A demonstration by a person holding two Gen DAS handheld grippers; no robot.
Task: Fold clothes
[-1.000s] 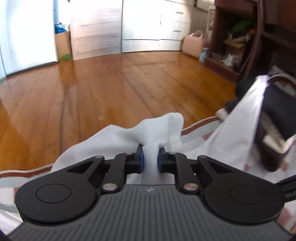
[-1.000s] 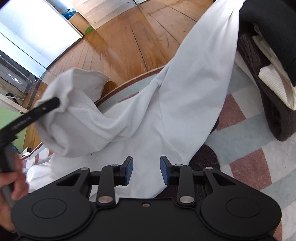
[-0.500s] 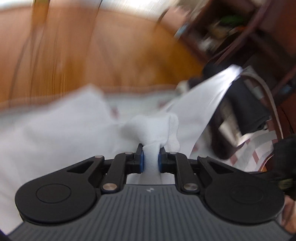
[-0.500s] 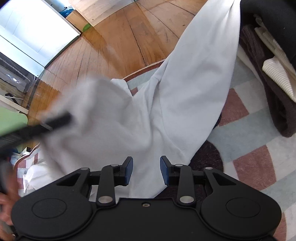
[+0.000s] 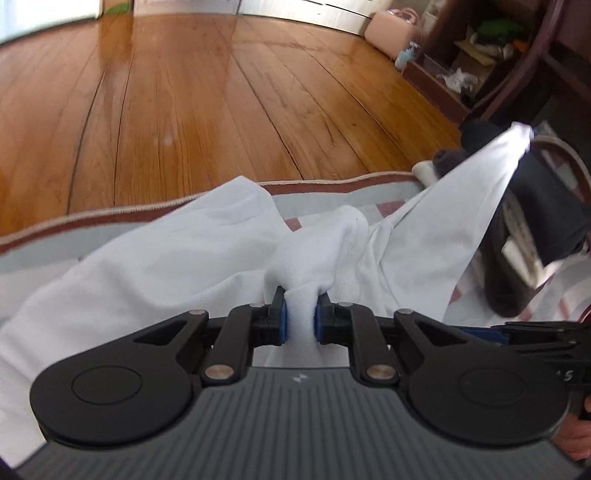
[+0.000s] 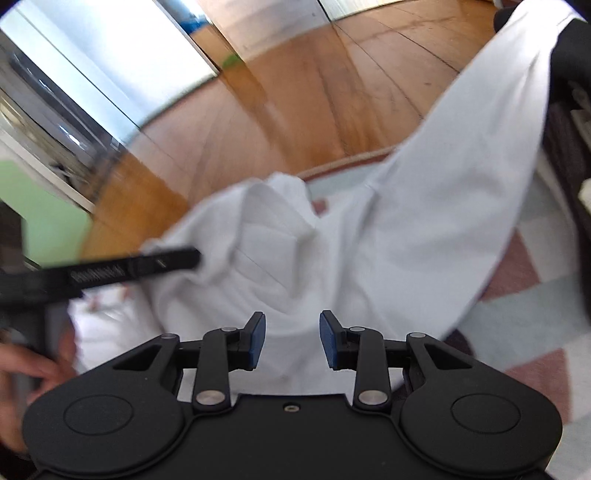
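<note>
A white garment (image 5: 155,266) lies spread over a patterned rug (image 5: 110,218), with one end draped up over a pile of dark clothes (image 5: 532,206) at the right. My left gripper (image 5: 299,317) is shut on a bunched fold of the white garment. In the right wrist view the same garment (image 6: 406,240) fills the middle. My right gripper (image 6: 291,339) is open and empty just above the cloth. The left gripper's finger (image 6: 147,267) shows at the left of that view, against the cloth.
Wooden floor (image 5: 184,103) stretches beyond the rug's edge. A dark shelf unit (image 5: 491,55) and a pink bag (image 5: 391,33) stand at the far right. The pile of dark and cream clothes (image 6: 569,147) sits at the rug's right side.
The left gripper has swung with the bunched cloth and lowered it toward the rug. The right gripper has stayed open and shifted slightly over the cloth.
</note>
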